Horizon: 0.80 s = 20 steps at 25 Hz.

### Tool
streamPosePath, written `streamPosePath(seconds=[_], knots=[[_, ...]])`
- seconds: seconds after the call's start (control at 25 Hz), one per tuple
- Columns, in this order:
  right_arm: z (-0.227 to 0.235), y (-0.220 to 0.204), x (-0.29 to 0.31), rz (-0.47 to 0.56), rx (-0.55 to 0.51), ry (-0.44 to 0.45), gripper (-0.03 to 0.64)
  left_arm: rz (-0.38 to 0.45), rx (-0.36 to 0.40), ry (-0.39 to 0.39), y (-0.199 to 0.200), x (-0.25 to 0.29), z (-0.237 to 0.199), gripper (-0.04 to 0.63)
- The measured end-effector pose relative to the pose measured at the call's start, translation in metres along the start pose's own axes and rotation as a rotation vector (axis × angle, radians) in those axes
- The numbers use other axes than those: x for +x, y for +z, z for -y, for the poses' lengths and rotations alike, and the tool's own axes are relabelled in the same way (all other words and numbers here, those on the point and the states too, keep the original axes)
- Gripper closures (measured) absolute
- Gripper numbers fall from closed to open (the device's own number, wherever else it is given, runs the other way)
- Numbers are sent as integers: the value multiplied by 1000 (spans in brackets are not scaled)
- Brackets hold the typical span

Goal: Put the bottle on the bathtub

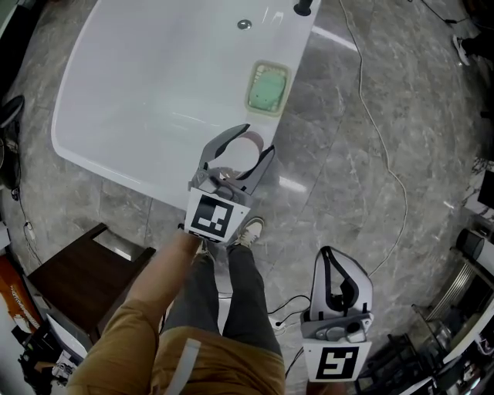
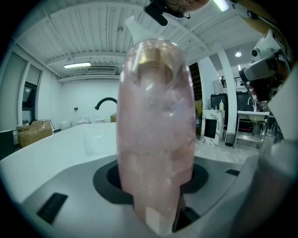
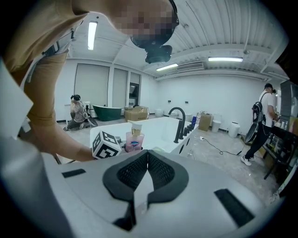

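White bathtub point(image 1: 154, 100) at 11 o'clock; at its near rim the pink bottle point(image 2: 156, 130) is being clasped by the left gripper point(image 1: 260, 137), forearm outstretched. Right gripper point(image 1: 337, 258), 5 o'clock, is being held clenched, empty.

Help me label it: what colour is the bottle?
The bottle is translucent pink, clearest in the left gripper view.

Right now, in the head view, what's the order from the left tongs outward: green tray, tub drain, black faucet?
1. Green tray, on the bathtub rim, just ahead of the left tongs.
2. Drain, in the bathtub floor, farther on.
3. Black faucet, at the far rim, farthest.
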State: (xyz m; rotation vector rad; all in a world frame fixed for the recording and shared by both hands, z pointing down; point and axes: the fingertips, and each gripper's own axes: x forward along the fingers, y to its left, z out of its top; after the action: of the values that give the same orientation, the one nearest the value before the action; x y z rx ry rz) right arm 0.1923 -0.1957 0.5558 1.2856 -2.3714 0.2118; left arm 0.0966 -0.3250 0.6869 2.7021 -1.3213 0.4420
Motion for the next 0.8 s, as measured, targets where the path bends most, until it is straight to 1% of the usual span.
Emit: streamPosePath(seconds=[0.12,0.36,0.52,0.64,0.8], knots=[[0,4,1,3,0,-10,611,-9,0,-3,-2,-4,-2,380],[-7,5,0,4,0,-10,611,-10,35,-8,-7,-9,2,377],[-6,7,-2,11,-6,-13,611,-5,35,-3,-5,-14,4,367],[-2,8,-4,17,-11,-27,611,18,36,9,2,-17,5,365],[-2,9,-6,21,-7,-38,611,32,20,18,6,-20,3,337]])
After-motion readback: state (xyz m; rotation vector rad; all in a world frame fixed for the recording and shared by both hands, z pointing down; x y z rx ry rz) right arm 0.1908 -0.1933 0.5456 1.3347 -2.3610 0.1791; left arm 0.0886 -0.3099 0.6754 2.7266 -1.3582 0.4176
